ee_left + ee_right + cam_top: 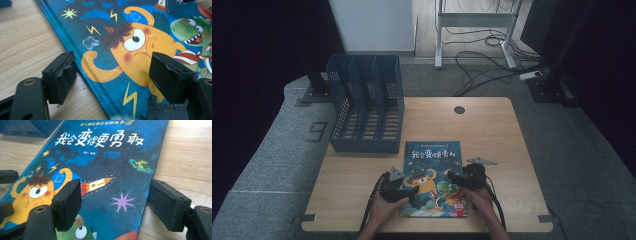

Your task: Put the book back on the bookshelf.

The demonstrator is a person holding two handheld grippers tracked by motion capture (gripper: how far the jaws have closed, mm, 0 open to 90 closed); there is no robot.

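Picture book point(432, 175) with a dark blue cover, showing an orange monster and a green dinosaur, lies flat and closed on the wooden surface point(492, 135), near its front edge and roughly midway between the left and right edges. Behind it, toward the rear left corner, stands a blue slotted file rack point(366, 107) with its compartments empty; book and rack are close but apart.

Left gripper point(398, 186) rests low at the book's left long edge. In the left gripper view its jaws stand open and straddle that edge, one fingertip point(60, 76) over bare wood and the other above the cover, neither pressing on it. Right gripper point(464, 179) sits at the book's right long edge; in the right gripper view its jaws are likewise open, one fingertip point(68, 203) over the cover and the other beyond the edge over the wood.

Judged from this arrangement, the work is at its outset: both tools are placed for a grasp at opposite edges, but the book is not yet gripped or raised. Closing, lifting, tilting upright and slotting into a rack compartment appear to remain.
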